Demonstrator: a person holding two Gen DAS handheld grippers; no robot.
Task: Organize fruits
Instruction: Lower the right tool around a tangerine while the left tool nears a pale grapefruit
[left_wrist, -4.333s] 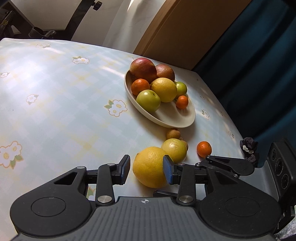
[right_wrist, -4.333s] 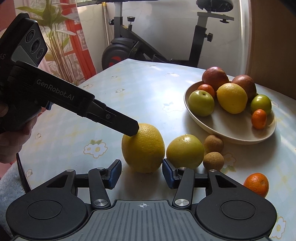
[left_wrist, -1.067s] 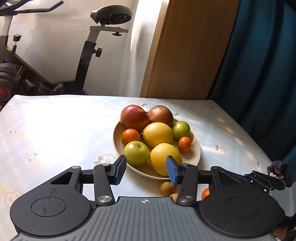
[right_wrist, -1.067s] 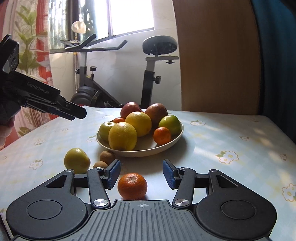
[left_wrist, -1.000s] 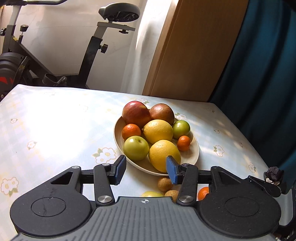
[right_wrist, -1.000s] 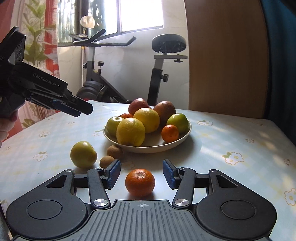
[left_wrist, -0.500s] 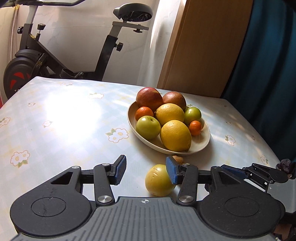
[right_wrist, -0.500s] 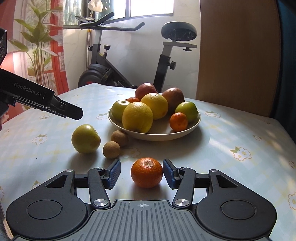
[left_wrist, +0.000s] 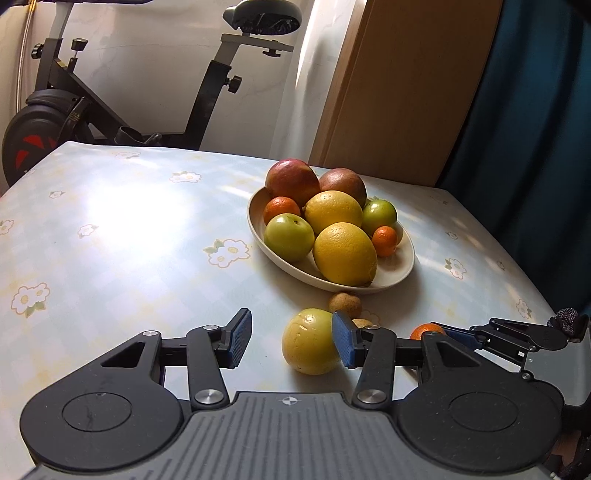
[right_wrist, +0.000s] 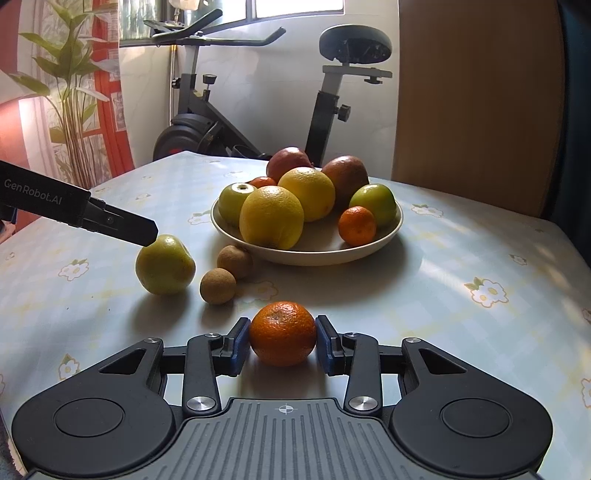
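- Now my right gripper (right_wrist: 283, 339) is closing on the mandarin (right_wrist: 282, 332) near the tabletop's front edge; I should squeeze gently, then lift clear before swinging to the bowl (right_wrist: 388, 236).
- My left gripper (left_wrist: 291, 338) hangs released, the green apple (left_wrist: 310, 341) against one pad.

A glossy, smooth floral tablecloth (right_wrist: 461, 258), possibly vinyl; matt cream bowl (right_wrist: 397, 225); dimpled, shiny tangerine (right_wrist: 282, 332); rough brown fruits (right_wrist: 218, 286).

Loose orange mandarin (right_wrist: 283, 332) at 6 o'clock of plate (right_wrist: 391, 232); yellow-green apple (right_wrist: 164, 264) at 8 o'clock; two brown kiwis (right_wrist: 218, 285) between; plate heaped with fruit.
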